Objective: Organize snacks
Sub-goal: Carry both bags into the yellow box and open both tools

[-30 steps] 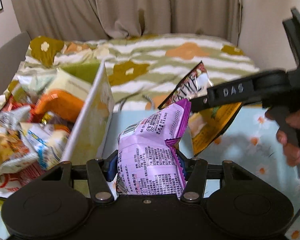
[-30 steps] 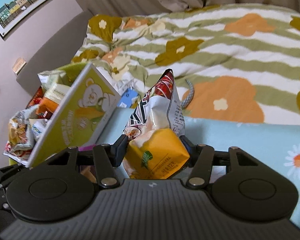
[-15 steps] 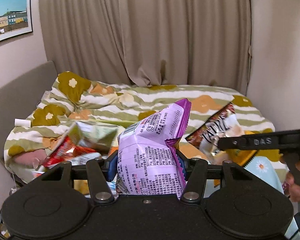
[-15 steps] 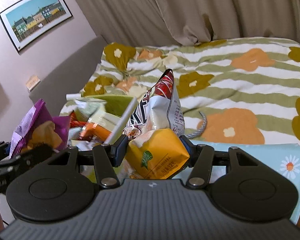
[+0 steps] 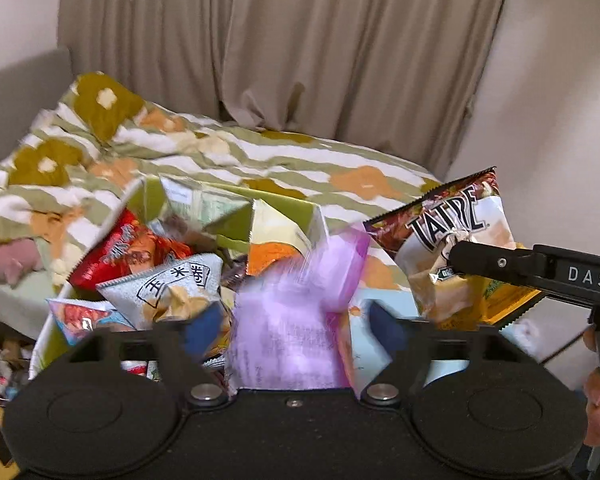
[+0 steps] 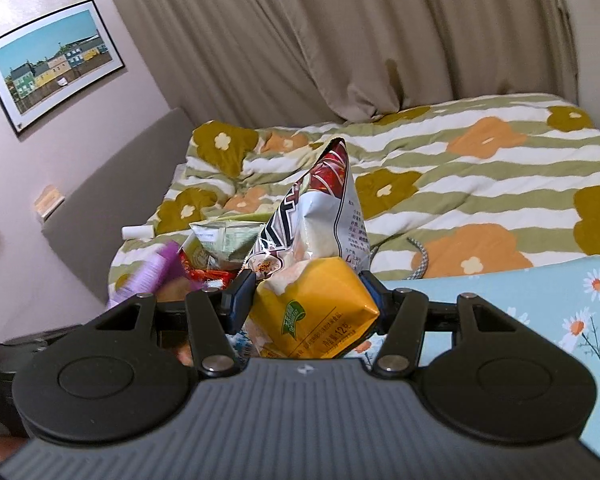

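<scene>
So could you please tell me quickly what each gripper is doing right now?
Left gripper: fingers opening, purple snack bag between them, unpressed.
Right gripper: shut on the yellow snack bag.

The left tongs (image 5: 292, 328) are opening, pads clear of the blurred purple packet (image 5: 296, 312) between them. Beyond it, a box (image 5: 48, 332) holds snack bags.

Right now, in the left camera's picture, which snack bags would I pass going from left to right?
Red bag → white corn-puff bag → blurred purple bag, loose between the left tool's opening jaws → brown-and-yellow bag, pinched in the right tool.
</scene>
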